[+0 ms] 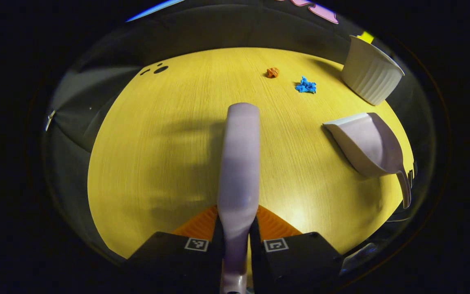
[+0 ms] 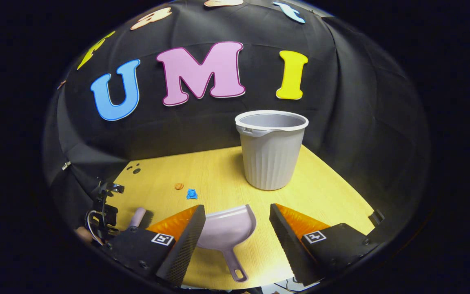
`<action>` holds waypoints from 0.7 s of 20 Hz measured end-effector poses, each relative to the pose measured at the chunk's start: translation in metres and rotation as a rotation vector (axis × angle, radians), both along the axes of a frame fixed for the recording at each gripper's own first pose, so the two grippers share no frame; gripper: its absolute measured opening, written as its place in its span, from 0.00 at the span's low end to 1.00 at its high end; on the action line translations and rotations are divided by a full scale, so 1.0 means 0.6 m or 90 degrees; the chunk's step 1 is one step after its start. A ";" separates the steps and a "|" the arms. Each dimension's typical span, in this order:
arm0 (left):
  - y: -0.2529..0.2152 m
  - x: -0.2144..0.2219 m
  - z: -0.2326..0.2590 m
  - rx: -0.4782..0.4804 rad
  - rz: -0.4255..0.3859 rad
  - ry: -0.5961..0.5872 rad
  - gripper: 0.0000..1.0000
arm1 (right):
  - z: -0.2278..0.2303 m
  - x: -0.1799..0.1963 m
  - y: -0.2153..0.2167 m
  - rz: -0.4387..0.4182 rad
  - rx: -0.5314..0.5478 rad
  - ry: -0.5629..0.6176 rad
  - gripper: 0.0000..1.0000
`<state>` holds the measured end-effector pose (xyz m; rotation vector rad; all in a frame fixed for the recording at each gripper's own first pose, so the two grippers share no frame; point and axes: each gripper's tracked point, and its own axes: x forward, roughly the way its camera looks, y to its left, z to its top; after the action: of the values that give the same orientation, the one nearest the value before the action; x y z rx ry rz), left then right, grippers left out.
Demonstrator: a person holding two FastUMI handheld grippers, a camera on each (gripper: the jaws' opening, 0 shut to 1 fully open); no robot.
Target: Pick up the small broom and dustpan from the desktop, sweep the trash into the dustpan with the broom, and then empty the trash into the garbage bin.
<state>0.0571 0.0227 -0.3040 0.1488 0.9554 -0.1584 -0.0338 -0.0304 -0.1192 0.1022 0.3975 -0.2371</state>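
Right now my left gripper (image 1: 237, 239) has its two fingers pressed against the sides of the small broom's handle (image 1: 239, 163), which runs up the middle of the left gripper view from the bottom edge and ends in a rounded tip over the yellow wooden desktop (image 1: 157, 163); the bristle end I cannot see. At right of that view the lilac dustpan (image 1: 367, 143) lies on the desktop with its handle pointing toward the lower right; above it, at upper right, stands the ribbed pale garbage bin (image 1: 371, 73). Left of the bin lie the two bits of trash, a blue crumpled scrap (image 1: 305, 85) and just beside it, farther left, an orange one (image 1: 272, 72); both are well apart from the broom.

My right gripper (image 2: 237, 228) stands with its jaws wide apart, hovering above the dustpan (image 2: 227, 230), which shows between the fingers at bottom centre, handle toward the bottom edge; neither finger touches it. The garbage bin (image 2: 271, 153) stands upright at centre, beyond the dustpan; the blue scrap (image 2: 191, 194) and the orange scrap (image 2: 178, 186) sit left of centre; the left gripper (image 2: 104, 220) and the broom's tip (image 2: 138, 217) show at lower left.
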 end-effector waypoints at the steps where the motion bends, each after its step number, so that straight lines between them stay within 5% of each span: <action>1: 0.000 -0.003 0.002 -0.005 -0.009 -0.006 0.31 | -0.004 -0.002 0.004 0.005 0.005 0.007 0.99; 4: 0.001 -0.003 0.005 -0.021 -0.046 -0.033 0.28 | -0.024 -0.008 0.014 0.014 0.007 0.036 0.99; 9: 0.023 -0.035 0.012 -0.084 -0.030 -0.049 0.25 | -0.062 -0.021 0.041 0.029 0.023 0.111 0.99; 14: 0.069 -0.076 0.059 -0.084 -0.038 -0.124 0.25 | -0.118 -0.047 0.067 0.055 0.046 0.206 0.99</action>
<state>0.0113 0.0639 -0.2685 0.0689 0.7447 -0.2563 -0.0622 0.0099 -0.1898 0.1172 0.7310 -0.1530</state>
